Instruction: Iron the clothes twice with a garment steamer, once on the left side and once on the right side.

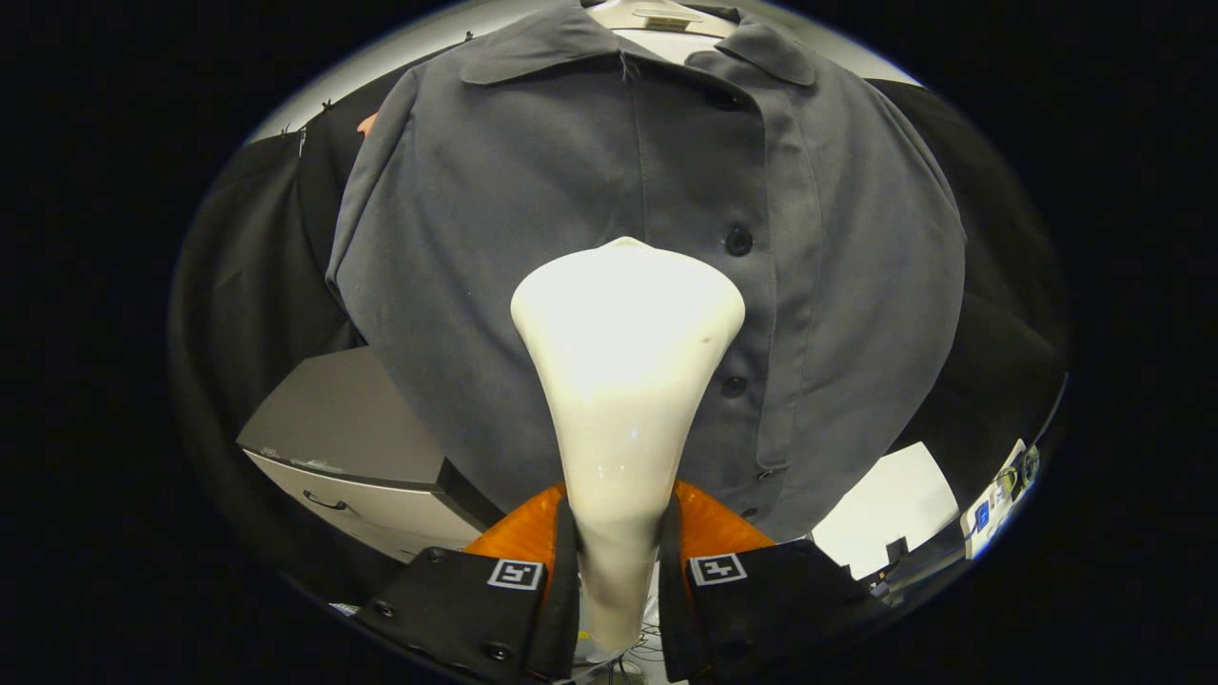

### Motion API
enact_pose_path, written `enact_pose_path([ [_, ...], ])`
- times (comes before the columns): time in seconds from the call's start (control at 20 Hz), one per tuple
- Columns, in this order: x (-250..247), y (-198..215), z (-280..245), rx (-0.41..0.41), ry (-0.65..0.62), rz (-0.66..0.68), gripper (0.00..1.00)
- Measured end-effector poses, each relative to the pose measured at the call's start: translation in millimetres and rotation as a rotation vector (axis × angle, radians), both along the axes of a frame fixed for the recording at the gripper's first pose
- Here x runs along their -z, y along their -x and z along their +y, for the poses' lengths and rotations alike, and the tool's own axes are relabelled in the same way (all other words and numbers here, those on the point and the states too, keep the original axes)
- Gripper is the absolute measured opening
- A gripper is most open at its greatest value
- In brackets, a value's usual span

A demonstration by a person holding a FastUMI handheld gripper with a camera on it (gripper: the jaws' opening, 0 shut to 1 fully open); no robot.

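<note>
A grey button-up shirt (533,238) hangs on a hanger (657,19) straight ahead, its button placket running down just right of centre. My gripper (618,518) is shut on the white garment steamer (623,371), both fingers (528,538) pressing on its narrow handle. The steamer's wide head rises beyond the fingers. It stands in front of the shirt's chest, left of the buttons; I cannot tell whether it touches the cloth.
A grey cabinet (352,447) with a drawer handle stands below the shirt's left side. A white surface (894,504) and a small device with blue labels (994,499) lie to the lower right. Black cloth hangs behind the shirt.
</note>
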State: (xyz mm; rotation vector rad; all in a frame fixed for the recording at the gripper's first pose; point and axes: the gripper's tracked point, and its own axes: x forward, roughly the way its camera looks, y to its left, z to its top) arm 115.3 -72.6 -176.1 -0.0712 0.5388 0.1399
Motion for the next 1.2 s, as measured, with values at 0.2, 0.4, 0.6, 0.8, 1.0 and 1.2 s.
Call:
enact_pose_path([
  [0.2, 17, 0, -5, 0.005, -0.006, 0.038, 0.42],
  [0.4, 36, -3, -14, 0.011, -0.006, 0.068, 0.42],
  [0.6, 52, -5, -18, 0.017, -0.011, 0.097, 0.42],
  [0.8, 67, -4, -24, 0.025, -0.008, 0.127, 0.42],
  [1.0, 87, 0, -33, 0.035, -0.005, 0.167, 0.42],
  [1.2, 108, 3, -42, 0.046, -0.002, 0.203, 0.42],
])
